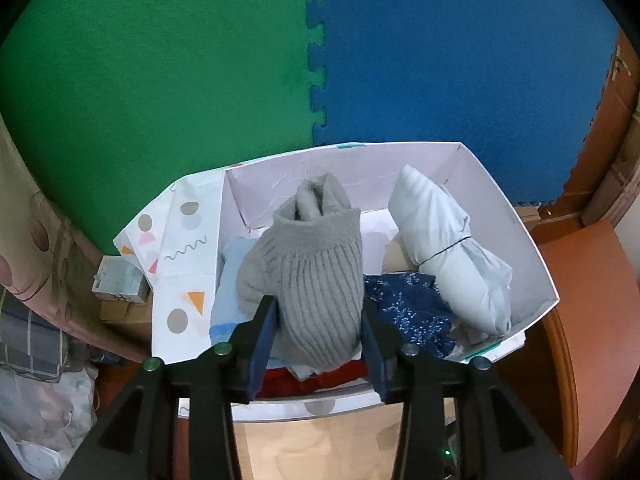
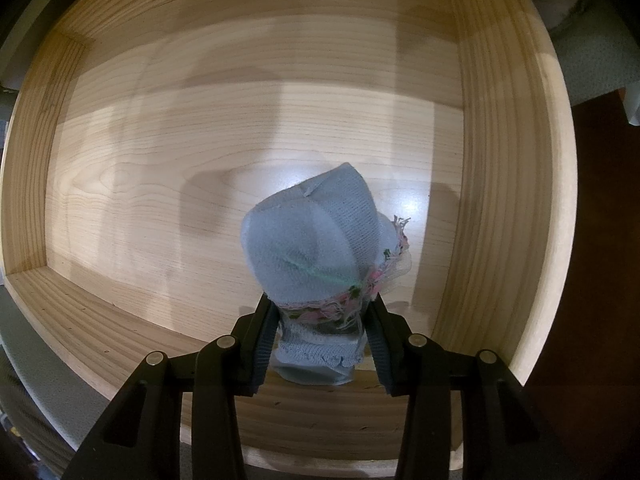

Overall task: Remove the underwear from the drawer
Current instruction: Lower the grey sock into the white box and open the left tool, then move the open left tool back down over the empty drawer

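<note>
The blue roll of underwear (image 2: 312, 240) is pinched by the right fingers (image 2: 266, 332) at its lace band (image 2: 352, 300). It is held inside the wooden drawer (image 2: 500, 160), pointing down at the drawer bottom. It cannot be told if the roll touches the wood.

The roll could be dropped. Only its narrow end is pinched, and the loose threads of the lace are soft and slippery. If the roll is lifted fast, the fat end may be swung and pulled out of the grip. The roll could also come unrolled, and then a flap may be caught on the drawer wall.

The near wall and the right wall are close to the fingers, so a bump is likely if the roll is moved sideways before it is raised. Straight up, the way looks open. To the left and the far side, much bare wood is seen.

The left fingers (image 1: 264, 332) are spread a little, one on each side of a grey roll (image 1: 316, 280) in the white box (image 1: 520, 240). The roll does not look squeezed. The box is crowded by a white bundle (image 1: 440, 240) and a dark blue cloth (image 1: 408, 308), so little room is left there.
</note>
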